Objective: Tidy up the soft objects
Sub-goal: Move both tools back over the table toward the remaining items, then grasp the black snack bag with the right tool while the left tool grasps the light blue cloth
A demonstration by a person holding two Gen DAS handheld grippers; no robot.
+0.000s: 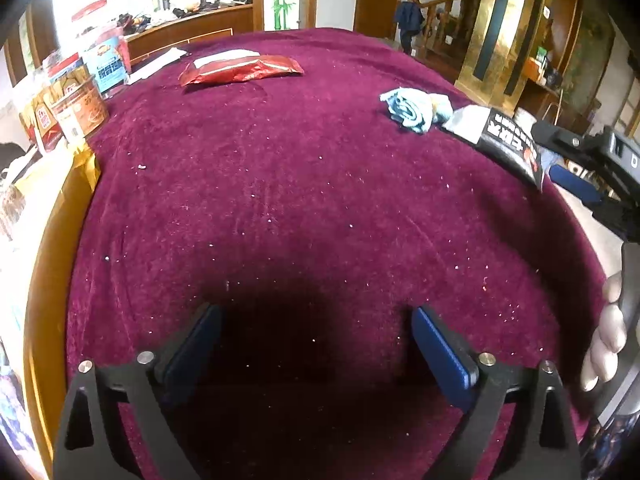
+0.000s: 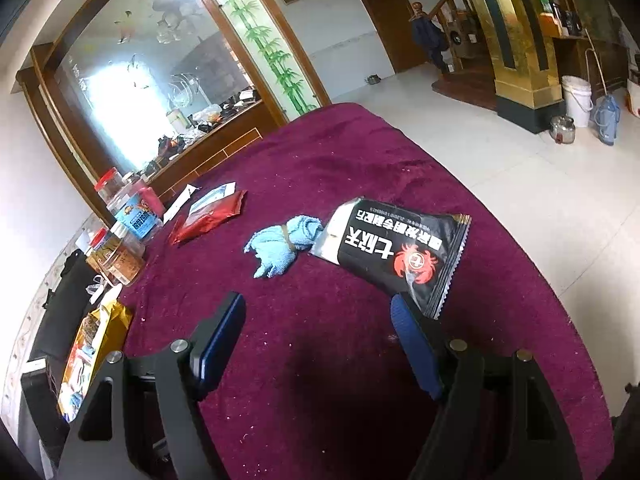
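Note:
A maroon velvet table (image 1: 280,184) holds a bundled light-blue cloth (image 1: 412,110), a black snack bag with a red crab logo (image 1: 508,136) and a red foil packet (image 1: 240,70). In the right wrist view the cloth (image 2: 286,244) lies just left of the black bag (image 2: 394,248), and the red packet (image 2: 210,216) lies farther left. My left gripper (image 1: 316,320) is open and empty over bare cloth at the table's near side. My right gripper (image 2: 320,312) is open and empty, its right finger close to the black bag's near corner.
Jars and snack tins (image 1: 80,92) crowd the table's left edge, also in the right wrist view (image 2: 124,232). A yellow bag (image 2: 96,344) sits at the near left. White papers (image 1: 160,62) lie behind the red packet. The right gripper's body (image 1: 592,168) shows at the left wrist view's right edge.

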